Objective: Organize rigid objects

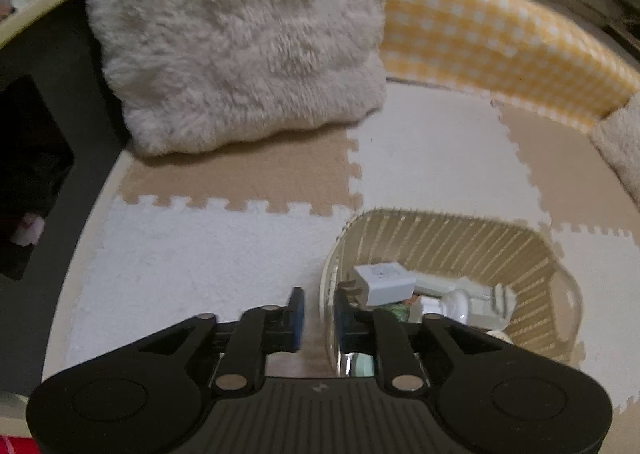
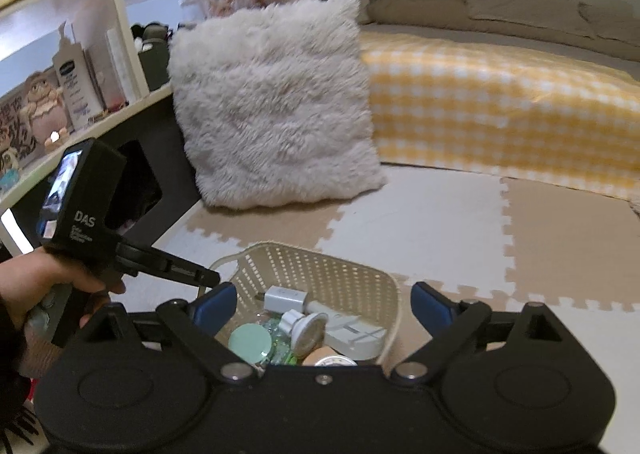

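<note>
A cream slatted basket (image 1: 472, 238) stands on the foam floor mat and also shows in the right wrist view (image 2: 320, 270). It holds a white plug adapter (image 1: 384, 282), a white bulb-like piece (image 2: 306, 328), a mint round lid (image 2: 250, 342) and a white flat block (image 2: 356, 336). My left gripper (image 1: 318, 318) straddles the basket's left rim with its jaws narrowly apart; whether they clamp the rim is unclear. The left gripper also shows in the right wrist view (image 2: 208, 278). My right gripper (image 2: 322, 306) is open and empty above the basket's near side.
A fluffy white cushion (image 2: 276, 101) leans against a dark cabinet (image 2: 160, 133) at the back. A bed with a yellow checked cover (image 2: 500, 105) runs along the right. A shelf with bottles and figurines (image 2: 72, 85) is at left. Beige and white puzzle mat tiles (image 1: 200, 246) cover the floor.
</note>
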{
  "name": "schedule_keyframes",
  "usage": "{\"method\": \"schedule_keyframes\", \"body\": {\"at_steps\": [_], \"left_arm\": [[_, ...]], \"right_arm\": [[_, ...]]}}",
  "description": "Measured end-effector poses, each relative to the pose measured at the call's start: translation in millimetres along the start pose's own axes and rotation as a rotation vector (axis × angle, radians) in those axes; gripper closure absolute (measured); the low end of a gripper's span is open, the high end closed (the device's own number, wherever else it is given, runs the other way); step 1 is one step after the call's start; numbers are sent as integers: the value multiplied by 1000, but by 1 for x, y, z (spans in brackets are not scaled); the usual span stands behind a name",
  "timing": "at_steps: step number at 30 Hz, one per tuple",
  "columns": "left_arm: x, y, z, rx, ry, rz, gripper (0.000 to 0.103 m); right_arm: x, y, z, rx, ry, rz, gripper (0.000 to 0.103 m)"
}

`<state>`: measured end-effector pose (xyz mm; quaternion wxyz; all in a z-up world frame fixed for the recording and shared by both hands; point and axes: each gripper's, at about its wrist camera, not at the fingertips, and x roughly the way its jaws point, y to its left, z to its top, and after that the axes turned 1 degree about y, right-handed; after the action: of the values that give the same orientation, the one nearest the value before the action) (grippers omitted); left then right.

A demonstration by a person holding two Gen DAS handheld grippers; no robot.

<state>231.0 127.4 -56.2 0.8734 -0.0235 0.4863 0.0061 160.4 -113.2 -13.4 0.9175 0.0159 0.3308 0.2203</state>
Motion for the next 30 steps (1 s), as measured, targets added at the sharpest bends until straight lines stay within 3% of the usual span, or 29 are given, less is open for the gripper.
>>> {"method": "schedule_keyframes", "body": {"at_steps": [10,22,30], "left_arm": [[-98,-25,-12,44,-223,-44,43],[-189,-24,-75,42,-384,-38,19],[-220,-16,-116,57,-444,-27,8]], "right_arm": [[-48,3,1,14,-69,-56,8],[-111,24,-17,62,-176,-148,5],[-141,39,-42,83,-194,-219,2]]}}
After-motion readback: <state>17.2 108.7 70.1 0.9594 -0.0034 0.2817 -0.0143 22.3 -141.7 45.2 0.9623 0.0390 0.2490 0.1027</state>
